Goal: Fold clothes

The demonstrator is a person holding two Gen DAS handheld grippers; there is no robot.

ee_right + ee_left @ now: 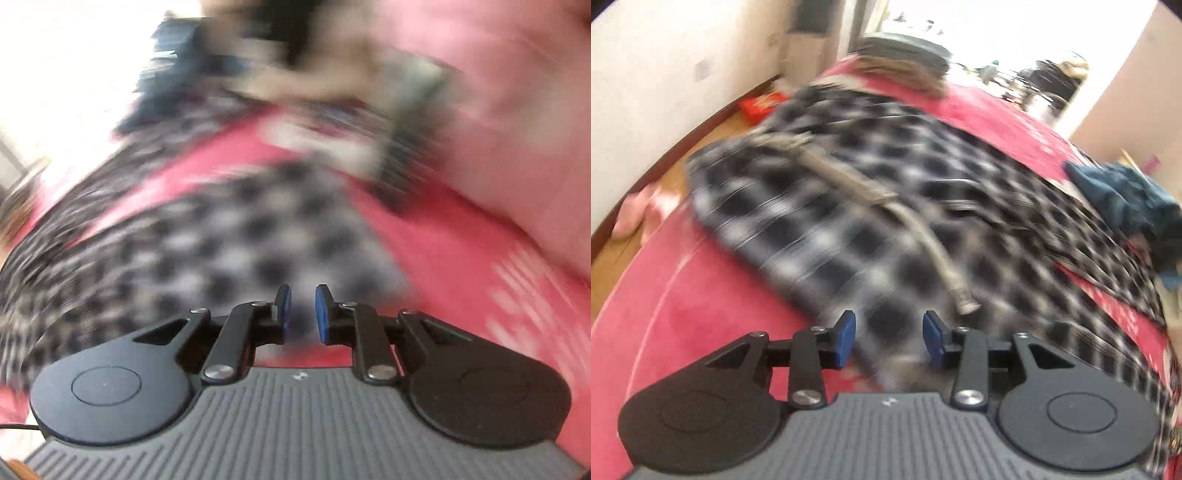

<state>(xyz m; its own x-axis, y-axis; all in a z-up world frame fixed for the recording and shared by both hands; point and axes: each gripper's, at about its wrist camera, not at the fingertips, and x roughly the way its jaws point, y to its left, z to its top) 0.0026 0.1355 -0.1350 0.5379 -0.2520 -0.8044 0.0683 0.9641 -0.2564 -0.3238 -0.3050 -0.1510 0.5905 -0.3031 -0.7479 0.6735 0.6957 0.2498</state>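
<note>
A black-and-white checked garment (871, 206) lies spread on a red bedspread (687, 295), with a beige drawstring (871, 192) across it. My left gripper (889, 341) is open and empty, just above the garment's near edge. In the right wrist view the same checked garment (236, 243) lies on the red bedspread (443, 266). My right gripper (302, 314) is open with a narrow gap, empty, over the garment's edge. Both views are motion-blurred.
A dark blue garment (1126, 199) lies crumpled at the right of the bed. Folded clothes (905, 62) are stacked at the far end. A wooden floor (683, 155) with a pink slipper (635, 210) and a red item (761, 103) lies left.
</note>
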